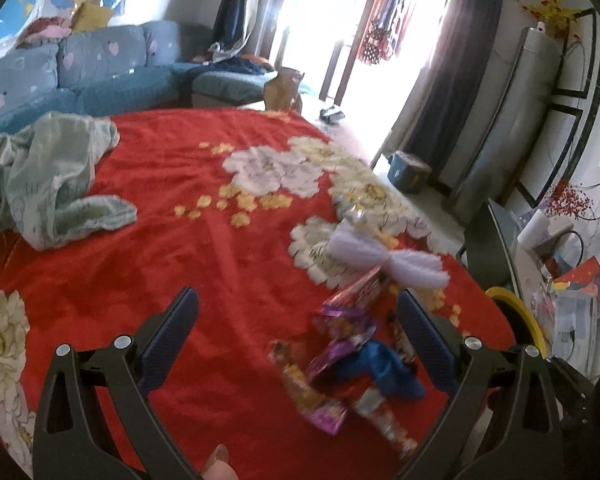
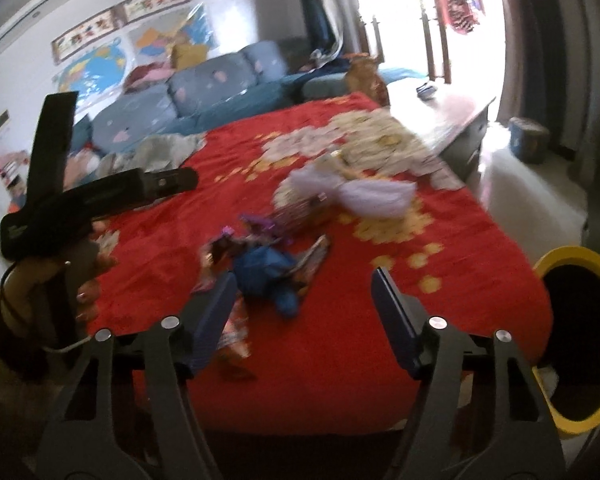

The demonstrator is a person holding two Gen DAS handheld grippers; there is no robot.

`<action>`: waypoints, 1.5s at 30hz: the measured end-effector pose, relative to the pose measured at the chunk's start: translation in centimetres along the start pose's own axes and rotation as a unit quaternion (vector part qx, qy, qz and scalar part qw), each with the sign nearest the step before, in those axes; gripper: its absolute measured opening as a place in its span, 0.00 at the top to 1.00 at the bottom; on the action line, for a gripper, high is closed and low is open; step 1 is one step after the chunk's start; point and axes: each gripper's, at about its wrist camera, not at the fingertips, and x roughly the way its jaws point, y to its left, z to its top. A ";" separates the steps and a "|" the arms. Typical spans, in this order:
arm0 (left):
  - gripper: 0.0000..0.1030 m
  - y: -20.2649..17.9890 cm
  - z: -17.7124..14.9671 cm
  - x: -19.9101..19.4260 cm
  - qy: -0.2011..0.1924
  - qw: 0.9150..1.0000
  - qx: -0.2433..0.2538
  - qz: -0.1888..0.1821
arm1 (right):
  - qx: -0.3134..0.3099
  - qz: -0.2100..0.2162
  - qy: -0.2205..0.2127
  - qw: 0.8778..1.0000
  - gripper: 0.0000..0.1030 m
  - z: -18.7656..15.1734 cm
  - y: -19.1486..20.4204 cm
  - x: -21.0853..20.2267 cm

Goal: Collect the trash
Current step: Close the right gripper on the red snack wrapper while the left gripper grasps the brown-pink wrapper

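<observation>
Both the left gripper (image 1: 298,312) and the right gripper (image 2: 304,294) are held wide apart. Crumpled purple and blue wrappers (image 1: 352,356), somewhat blurred, are seen on the red floral blanket (image 1: 180,208), beside a yellow-rimmed round bin (image 2: 576,344)

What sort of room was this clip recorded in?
Most likely a home living room: a blue sofa under wall maps, curtains at a bright balcony door, and a table under a red floral cloth strewn with snack wrappers.

wrappers (image 2: 260,264) on blanket (image 2: 340,360) | bin (image 2: 572,344) right | sofa (image 2: 220,88) behind
</observation>
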 end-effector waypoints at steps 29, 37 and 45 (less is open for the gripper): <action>0.65 2.0 -5.2 4.8 0.152 0.981 -0.057 -0.104 | -0.027 0.052 0.125 0.990 0.81 -3.8 3.2 5.8; 0.83 2.5 -4.8 3.6 0.152 0.981 -0.055 -0.108 | -0.027 0.052 0.116 0.992 0.84 -3.5 3.0 5.5; 0.85 3.3 -3.2 0.9 0.115 0.988 -0.049 -0.093 | -0.031 0.057 0.091 0.994 0.85 -2.6 3.0 4.3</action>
